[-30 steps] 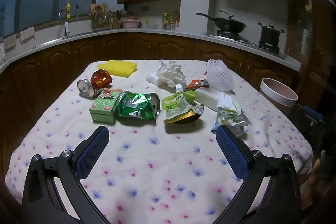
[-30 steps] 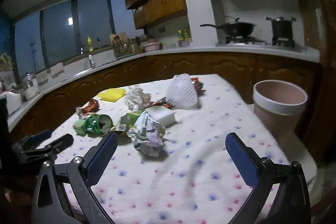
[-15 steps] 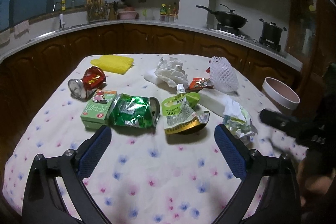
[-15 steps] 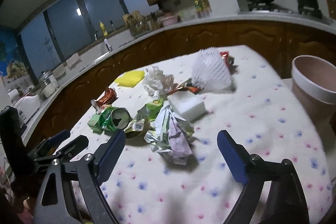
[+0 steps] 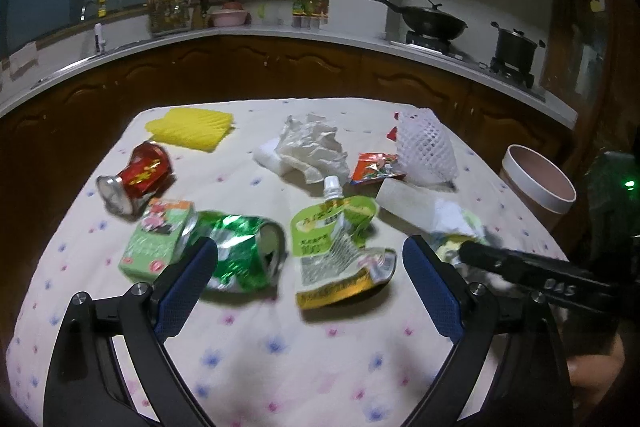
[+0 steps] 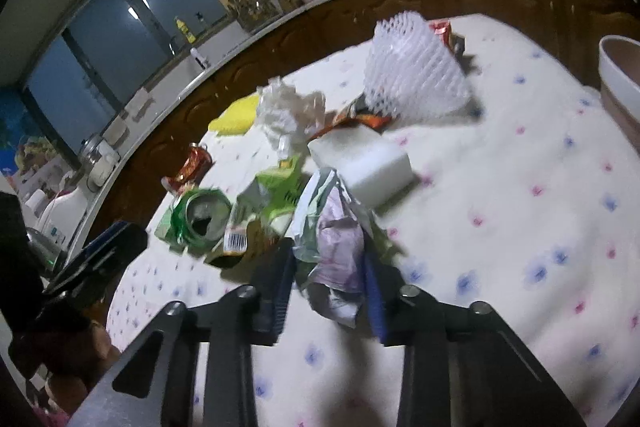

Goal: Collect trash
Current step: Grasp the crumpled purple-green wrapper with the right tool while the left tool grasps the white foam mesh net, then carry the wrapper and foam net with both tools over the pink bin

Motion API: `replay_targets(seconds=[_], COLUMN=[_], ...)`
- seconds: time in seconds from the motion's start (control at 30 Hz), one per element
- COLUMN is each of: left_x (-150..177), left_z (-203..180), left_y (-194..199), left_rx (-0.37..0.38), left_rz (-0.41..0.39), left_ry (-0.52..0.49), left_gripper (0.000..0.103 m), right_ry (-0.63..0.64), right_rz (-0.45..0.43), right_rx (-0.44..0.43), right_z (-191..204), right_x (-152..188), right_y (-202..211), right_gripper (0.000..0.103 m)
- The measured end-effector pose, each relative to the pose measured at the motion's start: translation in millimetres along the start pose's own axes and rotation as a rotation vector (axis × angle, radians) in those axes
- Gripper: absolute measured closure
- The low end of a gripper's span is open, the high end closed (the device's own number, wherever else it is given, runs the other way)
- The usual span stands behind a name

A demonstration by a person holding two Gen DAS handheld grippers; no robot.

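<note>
On the left of the desk (image 5: pixel 248 355), the left hand-held gripper (image 5: pixel 310 287) stands wide, with nothing between its fingers; a second ago it sat further back, and it has since advanced toward the crushed green can (image 5: pixel 244 255) and the green drink pouch (image 5: pixel 336 247), which now lie just ahead of its tips. Beside the can lie a green carton (image 5: pixel 156 243) and a crushed red can (image 5: pixel 136 177); a yellow sponge cloth (image 5: pixel 192 127) lies at the far edge.

At centre, a white crumpled tissue (image 5: pixel 312 147), a red snack wrapper (image 5: pixel 374 167), a white foam block (image 6: pixel 360 167) and a white foam net (image 6: pixel 412 79) lie untouched.

On the right, the right hand-held gripper (image 6: pixel 328 291) has changed most: wide open and clear of the pile a second ago, its jaws are now closing, with the crumpled paper wad (image 6: pixel 336 247) between them and the pads at its sides. The wad lies on the desk, near the foam block. The first pick-up appears under way.

The pink waste bin (image 6: pixel 620 83) stands beyond the right edge of the desk, apart from the litter. The foam block and pouch crowd the wad and could be dragged along. The route to the bin looks clear.
</note>
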State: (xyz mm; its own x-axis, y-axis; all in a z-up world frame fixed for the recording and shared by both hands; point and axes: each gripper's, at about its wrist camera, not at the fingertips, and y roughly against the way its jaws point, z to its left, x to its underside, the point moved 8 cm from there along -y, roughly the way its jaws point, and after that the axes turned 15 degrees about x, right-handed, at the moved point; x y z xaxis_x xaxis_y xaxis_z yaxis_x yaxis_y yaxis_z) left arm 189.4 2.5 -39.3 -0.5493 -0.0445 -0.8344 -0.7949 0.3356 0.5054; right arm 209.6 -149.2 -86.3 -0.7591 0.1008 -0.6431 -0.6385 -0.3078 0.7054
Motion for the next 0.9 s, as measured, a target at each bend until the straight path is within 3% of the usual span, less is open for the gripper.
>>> replay_targets(seconds=[0.33, 0.5, 0.67, 0.77, 0.83, 0.9], left_x=[-34, -55, -71, -70, -67, -60], left_z=[-34, -61, -85, -85, -85, -84], left_y=[-66, -123, -177, -199, -213, -224], left_rx=[0.099, 0.13, 0.089, 0.08, 0.086, 0.126], left_rz=[0.102, 0.172, 0.22, 0.259, 0.292, 0.338], left_ry=[0.004, -0.015, -0.088, -0.082, -0.067, -0.036], left_gripper=[0.008, 0.008, 0.008, 0.009, 0.029, 0.081], right_ry=[-0.111, -0.112, -0.107, -0.115, -0.114, -0.117], right_rz=[-0.106, -0.136, -0.155, -0.156, -0.161, -0.163], right_rx=[0.059, 0.107, 0.132, 0.133, 0.147, 0.15], right_z=[-69, -90, -105, -112, -116, -120], right_x=[-40, -51, -63, -70, -74, -75], right_y=[46, 54, 57, 58, 56, 57], right_gripper=[0.077, 0.077, 0.077, 0.077, 0.077, 0.077])
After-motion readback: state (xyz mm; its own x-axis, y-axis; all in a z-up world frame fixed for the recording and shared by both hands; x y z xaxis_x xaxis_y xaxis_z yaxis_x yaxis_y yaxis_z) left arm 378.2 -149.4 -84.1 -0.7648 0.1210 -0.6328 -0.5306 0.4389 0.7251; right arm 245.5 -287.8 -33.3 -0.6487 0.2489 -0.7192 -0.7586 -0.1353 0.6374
